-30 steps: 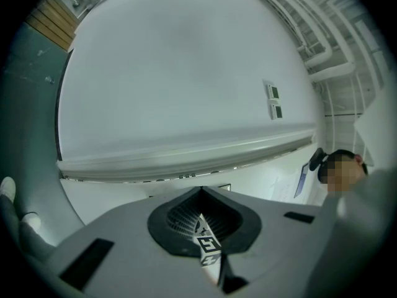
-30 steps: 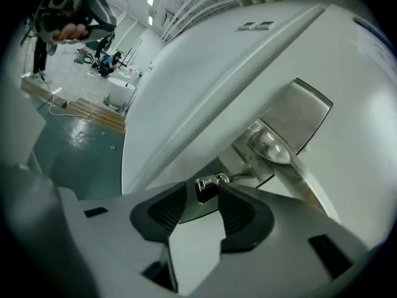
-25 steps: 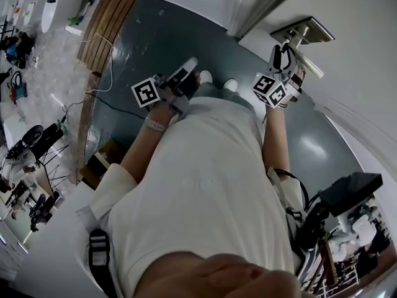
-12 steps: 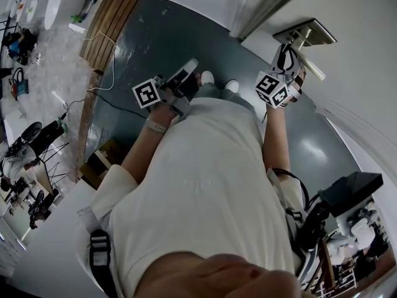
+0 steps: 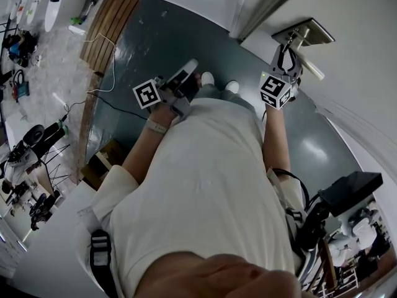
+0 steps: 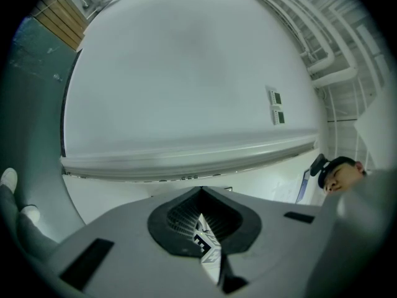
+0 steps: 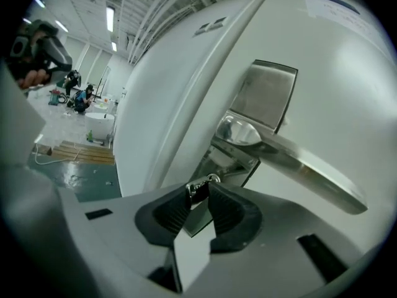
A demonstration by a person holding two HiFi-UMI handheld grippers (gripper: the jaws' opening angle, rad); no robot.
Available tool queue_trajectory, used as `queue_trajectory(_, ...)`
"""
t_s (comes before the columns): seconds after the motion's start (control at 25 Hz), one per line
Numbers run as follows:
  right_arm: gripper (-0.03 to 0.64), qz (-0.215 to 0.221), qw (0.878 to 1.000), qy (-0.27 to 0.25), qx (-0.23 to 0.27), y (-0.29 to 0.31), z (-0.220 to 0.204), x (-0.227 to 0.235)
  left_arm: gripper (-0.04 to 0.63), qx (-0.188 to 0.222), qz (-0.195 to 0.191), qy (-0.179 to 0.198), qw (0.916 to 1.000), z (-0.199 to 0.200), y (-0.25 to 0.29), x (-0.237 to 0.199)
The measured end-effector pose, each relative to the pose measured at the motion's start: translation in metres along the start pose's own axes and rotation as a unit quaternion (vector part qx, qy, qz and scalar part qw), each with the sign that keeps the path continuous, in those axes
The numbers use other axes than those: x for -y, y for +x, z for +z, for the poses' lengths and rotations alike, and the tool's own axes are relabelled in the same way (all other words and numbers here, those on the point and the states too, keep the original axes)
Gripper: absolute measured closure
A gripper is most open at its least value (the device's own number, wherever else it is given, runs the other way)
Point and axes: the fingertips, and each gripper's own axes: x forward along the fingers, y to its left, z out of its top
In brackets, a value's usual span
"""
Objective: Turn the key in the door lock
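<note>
The key, small and silvery, sticks out of the lock below the metal lever handle and its steel plate on the white door. My right gripper has just been closing its jaws, and the dark ribbed pads now press on the key's head. From the head view, the right gripper reaches up to the handle. My left gripper hangs apart over the floor. In its own view the left gripper has its tips together and holds nothing.
The door frame runs left of the lock. The grey-green floor shows the person's shoes, a cable and wooden planks. Equipment crowds the left side. A white wall fills the left gripper view.
The marker cube on the right gripper has rolled, showing a different face, while the hand stays at the lock. The left gripper has not moved.
</note>
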Motion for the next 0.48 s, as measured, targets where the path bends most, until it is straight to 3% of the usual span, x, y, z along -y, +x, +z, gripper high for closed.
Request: queue_trajectory(0.48,0.523,0.036,0.991,0.128,0.016,0.0022,0.0037,-0.0002,0.589,0.000,0.000,-0.005,1.0000,0.0027,0.0015,-0.0003)
